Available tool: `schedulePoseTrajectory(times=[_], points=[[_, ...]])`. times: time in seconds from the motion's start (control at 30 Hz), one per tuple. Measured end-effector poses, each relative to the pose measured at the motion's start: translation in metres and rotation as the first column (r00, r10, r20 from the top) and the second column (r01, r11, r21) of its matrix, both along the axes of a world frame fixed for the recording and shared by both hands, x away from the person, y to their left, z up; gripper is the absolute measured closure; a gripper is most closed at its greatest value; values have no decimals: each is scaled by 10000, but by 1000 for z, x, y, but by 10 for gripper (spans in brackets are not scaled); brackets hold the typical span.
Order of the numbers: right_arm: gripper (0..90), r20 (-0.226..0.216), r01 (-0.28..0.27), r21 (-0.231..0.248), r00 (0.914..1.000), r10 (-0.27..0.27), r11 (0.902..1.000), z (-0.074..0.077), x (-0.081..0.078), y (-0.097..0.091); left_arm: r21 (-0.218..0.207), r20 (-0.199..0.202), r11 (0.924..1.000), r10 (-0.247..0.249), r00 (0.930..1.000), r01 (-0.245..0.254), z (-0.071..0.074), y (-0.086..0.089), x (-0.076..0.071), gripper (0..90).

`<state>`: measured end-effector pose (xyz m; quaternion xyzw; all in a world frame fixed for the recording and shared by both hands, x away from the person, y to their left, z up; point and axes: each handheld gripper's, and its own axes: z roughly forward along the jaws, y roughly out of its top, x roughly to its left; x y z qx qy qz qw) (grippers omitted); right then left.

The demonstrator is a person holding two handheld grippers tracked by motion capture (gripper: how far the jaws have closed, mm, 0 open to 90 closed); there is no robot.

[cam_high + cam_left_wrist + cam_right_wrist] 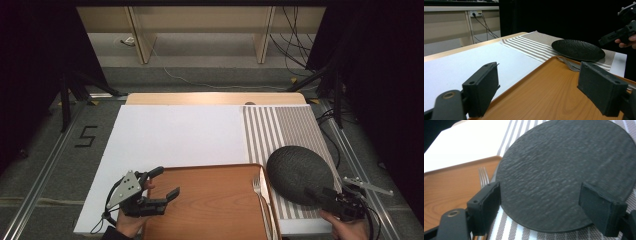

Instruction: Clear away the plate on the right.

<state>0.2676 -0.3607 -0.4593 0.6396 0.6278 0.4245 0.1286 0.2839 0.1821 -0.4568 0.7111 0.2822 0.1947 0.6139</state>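
Plate (299,174) sits on the striped mat, my right tool (327,196) open at its near rim. My left tool (162,186) hangs open over the tray (210,205); next I'd judge closing on that rim

Black textured round plate (299,173) lies flat on striped placemat (280,125), touching tray (210,200) edge beside fork (260,195).
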Motion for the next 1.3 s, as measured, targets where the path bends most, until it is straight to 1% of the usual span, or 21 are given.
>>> schedulePoseTrajectory(times=[0.13,0.27,0.33,0.4,0.47,0.6,0.73,0.8,0.83,0.9,1.07,1.13,1.17,1.2,1.27,1.3], points=[[193,-89,229,111,9997,-228,9997,-1,-3,-3,16,10,10000,-15,10000,15,0,0,0,168],[194,-204,494,39,9986,-493,9988,-4,-4,-8,-18,0,10000,5,10000,-5,0,0,0,168],[194,-296,681,178,9973,-675,9975,-5,-5,-11,-12,1,10000,0,10000,0,0,0,0,168],[194,-341,744,464,9968,-729,9962,-8,-5,-14,5,21,10000,-12,10000,12,0,0,0,168],[195,-488,859,715,9954,-825,9937,-9,-6,-16,8,14,10000,-9,10000,9,0,0,0,168],[195,-610,1098,711,9925,-1056,9914,-11,-8,-18,4,20,10000,-7,10000,7,0,0,0,168],[196,-809,1335,816,9886,-1270,9877,-14,-9,-19,7,29,10000,-14,10000,14,0,0,0,168],[196,-924,1430,942,9866,-1343,9852,-16,-10,-20,2,18,10000,-11,10000,11,0,0,0,168],[195,-979,1406,1145,9867,-1297,9834,-17,-10,-21,1,15,10000,-13,10000,13,0,0,0,168],[194,-1147,1482,1330,9844,-1333,9800,-19,-10,-22,2,26,10000,-22,10000,22,0,0,0,168],[194,-1492,1585,1625,9796,-1345,9739,-25,-9,-23,-15,27,10000,-42,10000,42,0,0,0,167],[194,-1606,1631,1643,9775,-1368,9728,-27,-9,-23,-14,30,10000,-43,10000,43,0,0,0,167],[194,-1673,1633,1796,9768,-1334,9701,-28,-8,-23,-10,24,10000,-45,10000,45,0,0,0,167],[194,-1751,1709,1996,9751,-1365,9649,-28,-8,-23,-11,19,10000,-42,10000,42,0,0,0,167],[195,-1852,1686,2239,9743,-1280,9599,-30,-8,-23,-33,20,10000,-30,10000,31,0,0,0,167],[195,-1889,1718,2398,9737,-1277,9555,-30,-8,-23,-9,20,10000,-43,10000,43,0,1,0,167]])
